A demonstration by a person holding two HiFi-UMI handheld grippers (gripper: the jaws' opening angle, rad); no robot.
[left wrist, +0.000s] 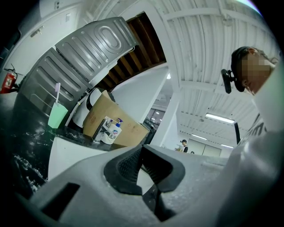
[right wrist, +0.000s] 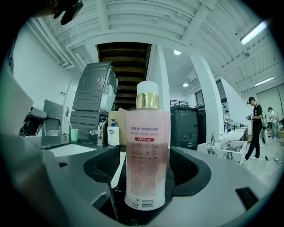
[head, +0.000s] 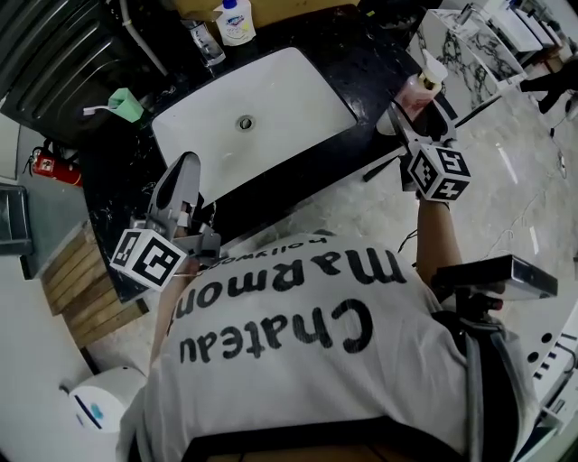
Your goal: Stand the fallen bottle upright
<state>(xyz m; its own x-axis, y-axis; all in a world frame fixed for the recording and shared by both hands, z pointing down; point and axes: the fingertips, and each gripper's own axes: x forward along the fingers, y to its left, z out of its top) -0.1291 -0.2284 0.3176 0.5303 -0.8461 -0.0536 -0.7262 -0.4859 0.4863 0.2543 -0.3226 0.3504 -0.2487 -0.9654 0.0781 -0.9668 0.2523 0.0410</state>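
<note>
At the counter's (head: 366,68) right end, straddled the upright bottle (right wrist: 146,146) with the right gripper (head: 417,113), jaws parted. Held left gripper (left wrist: 141,153) pinched together.

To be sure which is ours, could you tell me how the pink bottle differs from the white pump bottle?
The pink bottle is translucent, with a gold collar and white cap; the white pump bottle is opaque with a blue pump. The pink bottle stands between the right gripper's jaws; the white pump bottle stands behind the sink, by the tap. Both are upright.
</note>
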